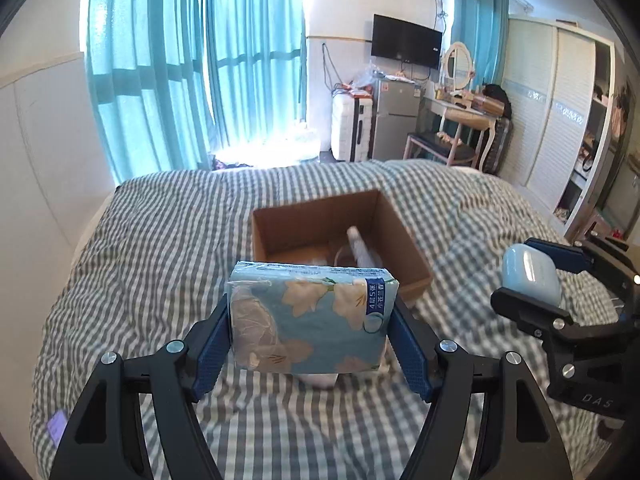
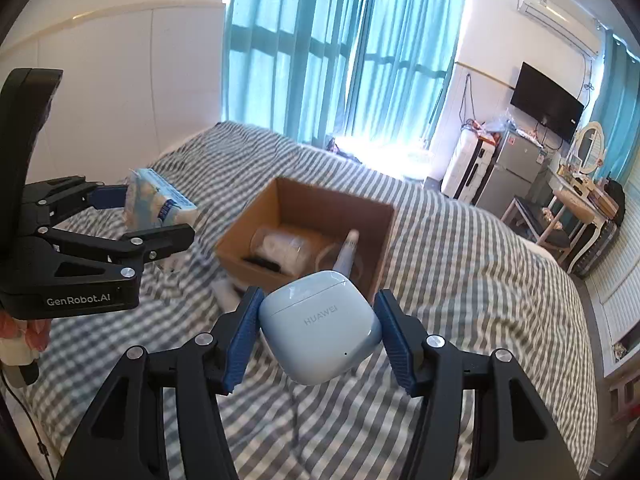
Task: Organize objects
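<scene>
My left gripper (image 1: 312, 332) is shut on a blue floral tissue pack (image 1: 312, 316) and holds it above the bed, just short of an open cardboard box (image 1: 416, 256). My right gripper (image 2: 318, 332) is shut on a pale blue HUAWEI earbud case (image 2: 320, 326), also in the air near the box (image 2: 384, 236). In the box lie a clear cup (image 2: 280, 246), a slim tube (image 2: 346, 254) and a dark flat item (image 2: 262, 263). The right gripper with the case (image 1: 530, 274) shows at the right of the left wrist view. The left gripper with the pack (image 2: 156, 198) shows at the left of the right wrist view.
The box sits on a bed with a grey-and-white checked cover (image 1: 160, 240). A white object (image 2: 226, 292) lies on the cover by the box's near side. Beyond the bed are teal curtains (image 1: 200, 60), a suitcase, a fridge (image 1: 394, 124), a dressing table and a wardrobe (image 1: 560, 120).
</scene>
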Available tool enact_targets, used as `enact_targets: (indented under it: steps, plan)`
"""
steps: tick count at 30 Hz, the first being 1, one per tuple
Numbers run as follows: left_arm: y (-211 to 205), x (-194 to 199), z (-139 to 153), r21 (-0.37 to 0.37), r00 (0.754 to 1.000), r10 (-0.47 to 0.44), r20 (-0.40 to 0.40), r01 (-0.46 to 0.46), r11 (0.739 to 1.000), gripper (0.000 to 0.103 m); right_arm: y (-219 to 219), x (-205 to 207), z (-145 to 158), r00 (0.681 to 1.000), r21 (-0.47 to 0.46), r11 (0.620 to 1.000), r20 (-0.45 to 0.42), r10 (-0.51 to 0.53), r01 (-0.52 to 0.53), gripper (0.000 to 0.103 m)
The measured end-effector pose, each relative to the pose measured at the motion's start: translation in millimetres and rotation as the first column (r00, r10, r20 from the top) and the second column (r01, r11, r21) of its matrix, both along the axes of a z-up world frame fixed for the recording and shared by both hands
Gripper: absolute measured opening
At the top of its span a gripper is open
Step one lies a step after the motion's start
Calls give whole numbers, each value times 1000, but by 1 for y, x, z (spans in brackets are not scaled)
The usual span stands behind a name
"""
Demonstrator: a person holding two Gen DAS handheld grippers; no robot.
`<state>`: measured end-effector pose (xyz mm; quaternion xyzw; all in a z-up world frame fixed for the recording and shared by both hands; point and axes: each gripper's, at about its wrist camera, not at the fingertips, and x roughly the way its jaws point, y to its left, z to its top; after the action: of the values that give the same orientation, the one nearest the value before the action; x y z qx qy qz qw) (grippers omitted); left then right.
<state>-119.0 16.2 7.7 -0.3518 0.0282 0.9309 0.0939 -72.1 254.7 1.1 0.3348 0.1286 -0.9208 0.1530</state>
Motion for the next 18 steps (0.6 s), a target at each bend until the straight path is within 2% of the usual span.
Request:
enact_targets:
  steps: [4, 9, 18]
  plan:
    - [4, -28, 9, -5, 1000, -1, -16, 1, 1000, 75, -1, -28, 11, 1000, -8, 1000, -14, -6, 6, 57]
    - [5, -68, 9, -17, 1000, -1, -7, 1, 1000, 75, -3, -68, 12, 1000, -25, 1000, -2, -20, 20, 57]
    - [5, -147, -28, -11, 997, 19, 80, -18, 1000, 75, -15, -149, -18, 998, -18, 999, 45, -35, 35, 57]
